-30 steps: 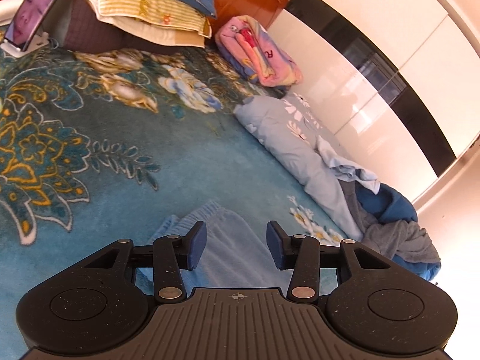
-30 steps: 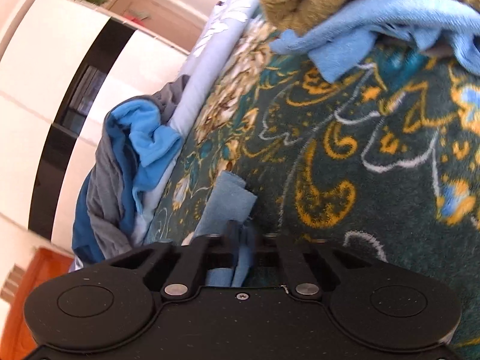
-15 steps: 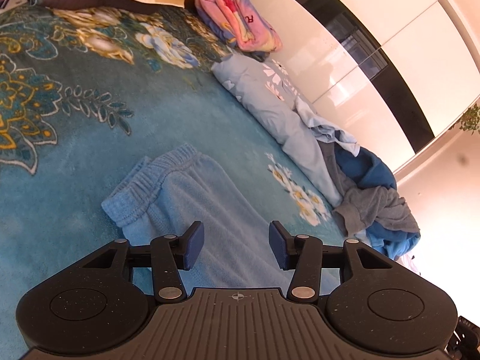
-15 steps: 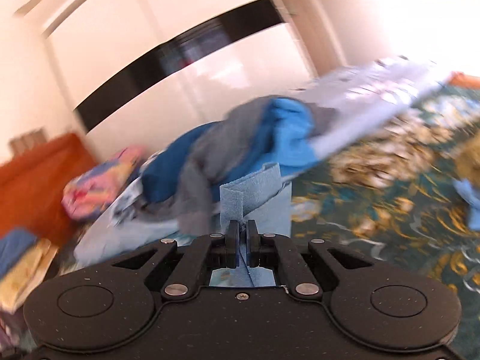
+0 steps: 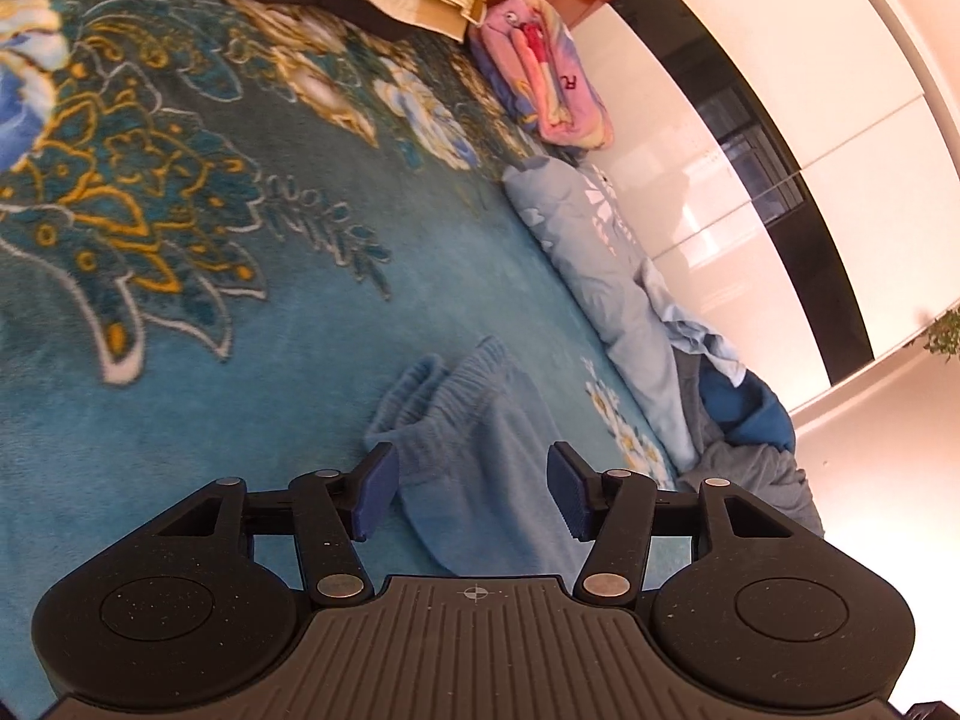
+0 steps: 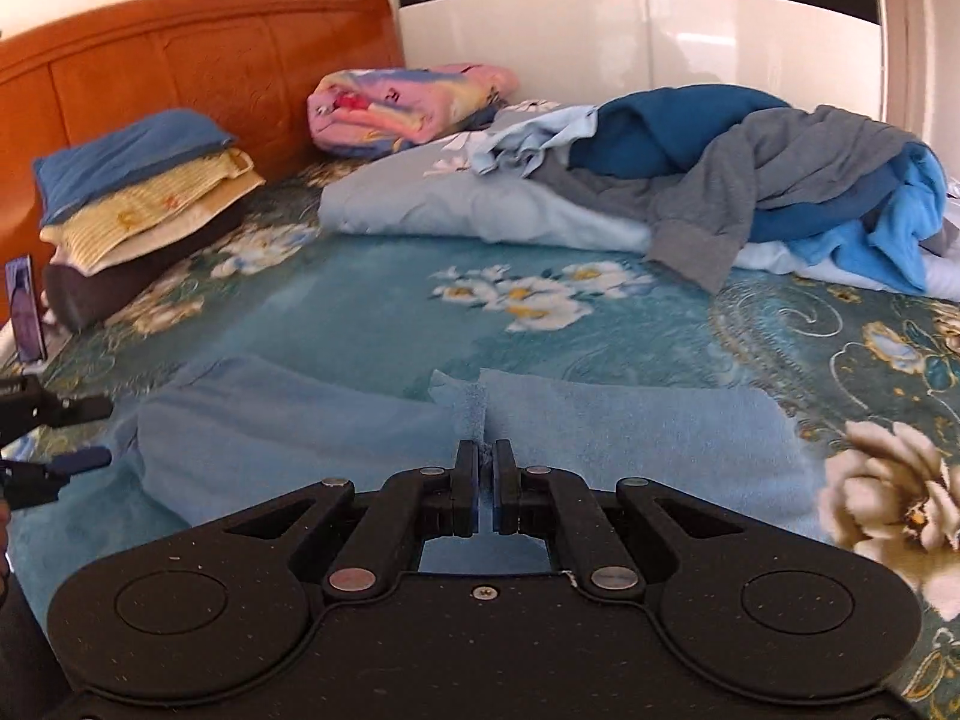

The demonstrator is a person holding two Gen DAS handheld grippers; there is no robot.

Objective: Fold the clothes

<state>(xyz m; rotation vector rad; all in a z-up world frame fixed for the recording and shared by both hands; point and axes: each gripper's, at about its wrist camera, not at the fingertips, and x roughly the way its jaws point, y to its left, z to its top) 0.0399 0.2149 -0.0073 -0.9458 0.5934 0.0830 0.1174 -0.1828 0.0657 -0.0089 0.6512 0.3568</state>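
Observation:
A pair of light blue fleece trousers [image 6: 630, 438] lies spread on the teal floral bedspread [image 6: 372, 306]. In the left wrist view its elastic waistband [image 5: 444, 390] lies just ahead of my left gripper [image 5: 471, 489], which is open and empty above the cloth. My right gripper [image 6: 485, 468] is shut on a fold of the trousers' edge near the middle. The left gripper also shows at the left edge of the right wrist view [image 6: 54, 438].
A heap of unfolded grey and blue clothes [image 6: 780, 162] lies on a pale blue duvet [image 6: 456, 204] by the white wardrobe. A pink folded blanket [image 6: 408, 102] and stacked pillows [image 6: 138, 198] sit against the orange headboard [image 6: 198, 66].
My right gripper has swung round with the trouser edge and brought it down flat on the bed. My left gripper has drawn back slightly, open, so the waistband shows ahead of it.

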